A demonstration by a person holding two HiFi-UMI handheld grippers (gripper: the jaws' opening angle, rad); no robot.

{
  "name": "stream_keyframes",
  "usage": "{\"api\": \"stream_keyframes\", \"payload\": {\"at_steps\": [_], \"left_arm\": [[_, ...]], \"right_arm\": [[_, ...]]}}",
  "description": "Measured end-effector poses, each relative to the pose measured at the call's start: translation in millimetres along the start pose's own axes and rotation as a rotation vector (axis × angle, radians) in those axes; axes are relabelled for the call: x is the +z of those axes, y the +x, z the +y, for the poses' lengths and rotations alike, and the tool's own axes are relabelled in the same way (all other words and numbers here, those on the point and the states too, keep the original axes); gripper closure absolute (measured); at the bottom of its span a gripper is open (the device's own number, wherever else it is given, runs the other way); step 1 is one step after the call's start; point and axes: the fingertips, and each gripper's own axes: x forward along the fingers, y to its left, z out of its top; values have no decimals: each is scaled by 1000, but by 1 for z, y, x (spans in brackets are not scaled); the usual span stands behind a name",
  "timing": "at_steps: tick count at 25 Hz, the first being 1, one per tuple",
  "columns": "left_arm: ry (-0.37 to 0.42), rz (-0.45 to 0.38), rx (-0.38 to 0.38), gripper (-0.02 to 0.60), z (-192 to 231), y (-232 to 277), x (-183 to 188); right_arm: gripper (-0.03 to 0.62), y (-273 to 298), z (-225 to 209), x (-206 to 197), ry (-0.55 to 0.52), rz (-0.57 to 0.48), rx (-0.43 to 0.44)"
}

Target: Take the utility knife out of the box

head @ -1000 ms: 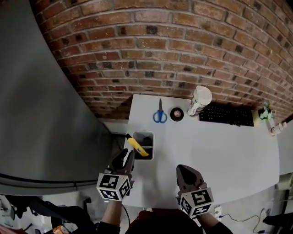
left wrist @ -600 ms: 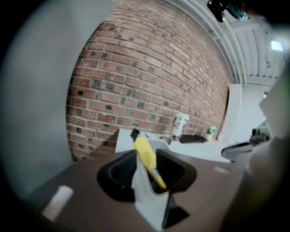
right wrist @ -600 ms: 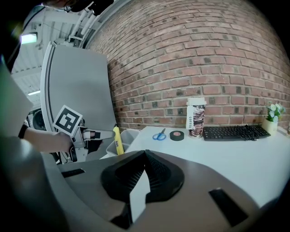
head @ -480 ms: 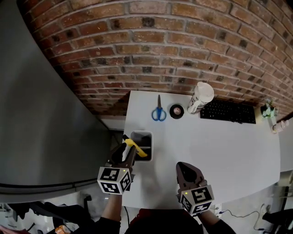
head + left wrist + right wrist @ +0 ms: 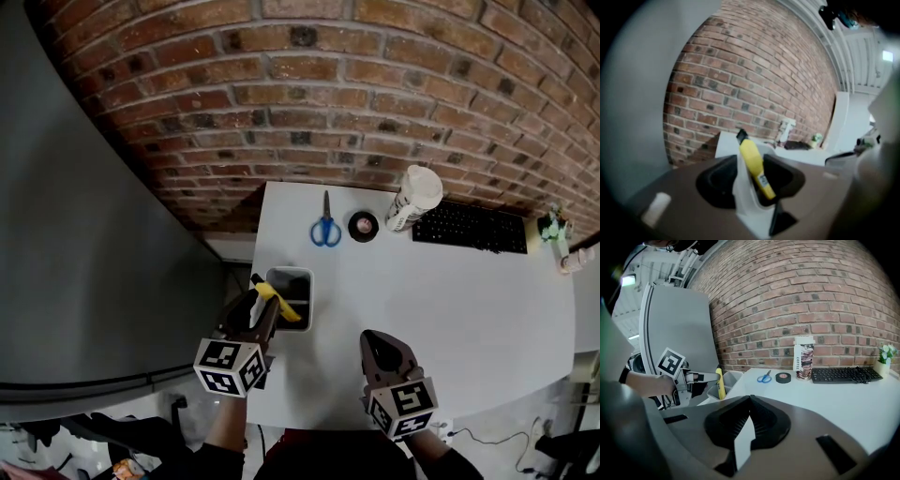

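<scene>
Two grippers hang over the white table's (image 5: 450, 300) front edge. The left gripper's (image 5: 258, 300) jaws have just been opening and now stand apart around the yellow utility knife (image 5: 282, 307). The knife leans in the box (image 5: 308, 292) by the left edge. The right gripper (image 5: 371, 339) is closed and empty.

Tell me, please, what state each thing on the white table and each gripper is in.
Yellow utility knife: leaning in the box, top sticking out, not gripped.
Pale grey open-topped box: upright, knife inside.
Left gripper: open around the knife, jaws have just been opening.
Right gripper: shut, empty.
Blue-handled scissors: closed, lying flat.
Black tape roll: lying flat.
Tall printed coffee cup: upright, lid on.
</scene>
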Motion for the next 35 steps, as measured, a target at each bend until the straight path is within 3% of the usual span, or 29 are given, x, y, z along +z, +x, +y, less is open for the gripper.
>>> {"api": "stream_keyframes", "payload": {"at_steps": [16,35], "left_arm": [[-34,9,-14,414,-2,11,-1],[15,-11,-7,434,-15,3,5]], "right_arm": [[586,3,-7,-4,7,20,-13],[586,-4,-4,-9,2,20,-25]]}}
